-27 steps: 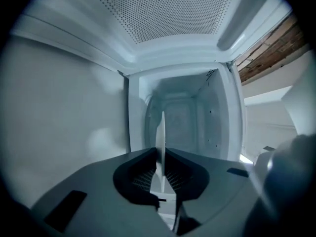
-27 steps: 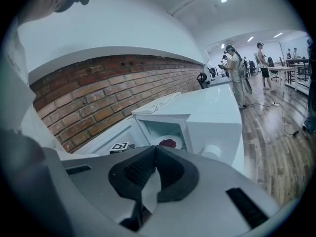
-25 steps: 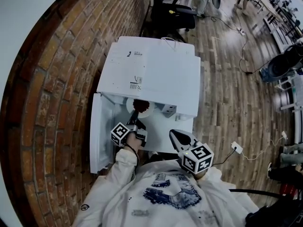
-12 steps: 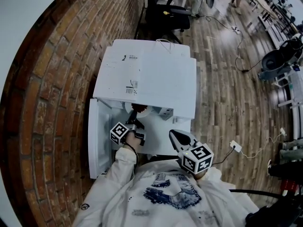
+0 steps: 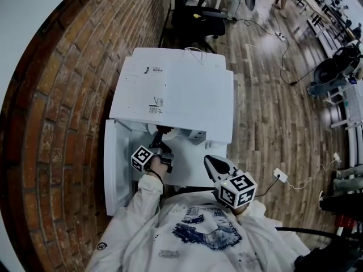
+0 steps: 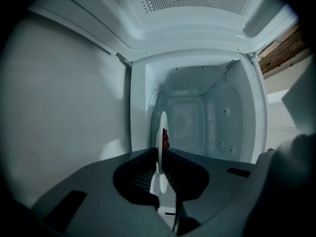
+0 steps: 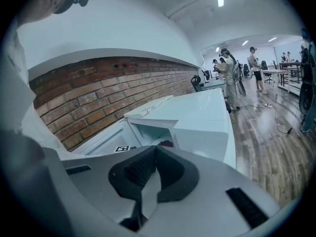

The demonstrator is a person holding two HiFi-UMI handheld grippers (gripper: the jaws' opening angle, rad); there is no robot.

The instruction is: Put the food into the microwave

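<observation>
Deeper into the microwave [image 5: 181,89] the plate [image 6: 161,127] with food [image 6: 166,139] has been carried, pinched at its rim by the left claw [image 6: 159,156], sparing the food; the right claw [image 7: 150,154] is pressed together, empty.

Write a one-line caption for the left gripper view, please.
Left tongs grip a white plate of red food, partly inside the open microwave.

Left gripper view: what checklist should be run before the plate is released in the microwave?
1. Left gripper clamped on thin white round plate: ok.
2. Dark red food on plate: ok.
3. White microwave with door open: ok.
4. Plate set down inside: cannot tell.
5. Right gripper shut, empty, outside microwave: ok.
</observation>
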